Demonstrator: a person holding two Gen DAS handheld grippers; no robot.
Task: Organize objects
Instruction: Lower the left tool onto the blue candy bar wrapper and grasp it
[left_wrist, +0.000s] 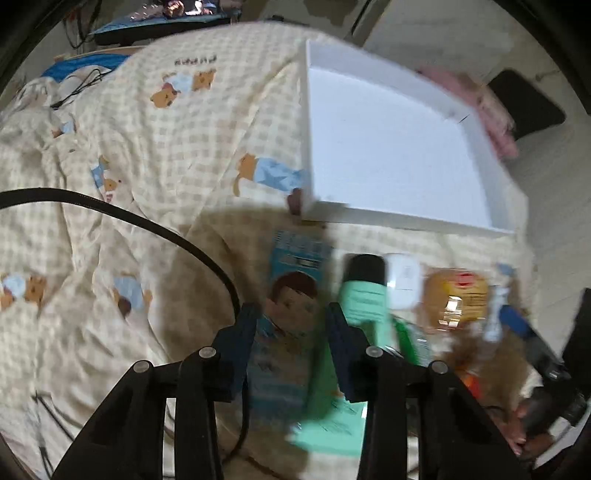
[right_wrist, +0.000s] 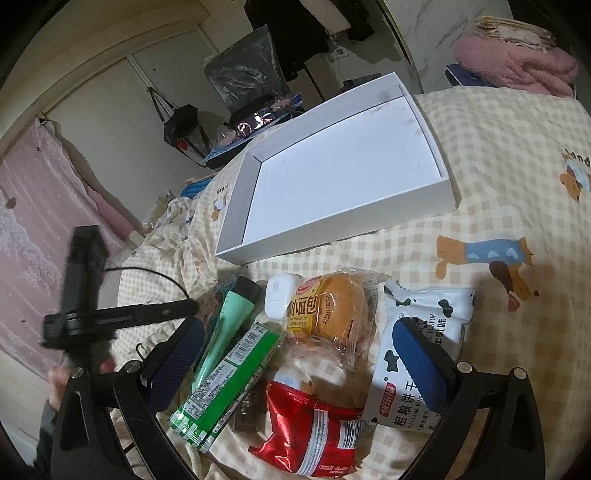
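A white shallow box (right_wrist: 347, 162) lies empty on the checkered bedspread; it also shows in the left wrist view (left_wrist: 391, 147). In front of it lies a pile: a blue carton with a child's face (left_wrist: 291, 317), a mint green tube with a black cap (right_wrist: 231, 321), a green packet (right_wrist: 232, 376), a small white case (right_wrist: 279, 299), a wrapped bun (right_wrist: 328, 314), a red snack bag (right_wrist: 314, 428) and a white cow-print biscuit bag (right_wrist: 424, 350). My left gripper (left_wrist: 291, 321) is closed around the blue carton. My right gripper (right_wrist: 295, 354) is open above the pile.
A black cable (left_wrist: 147, 225) runs across the bedspread at left. A pink blanket (right_wrist: 517, 66) lies at the far corner. A cluttered desk with a black chair (right_wrist: 243, 77) stands beyond the bed. The left gripper's body (right_wrist: 92, 314) is visible at the left of the right wrist view.
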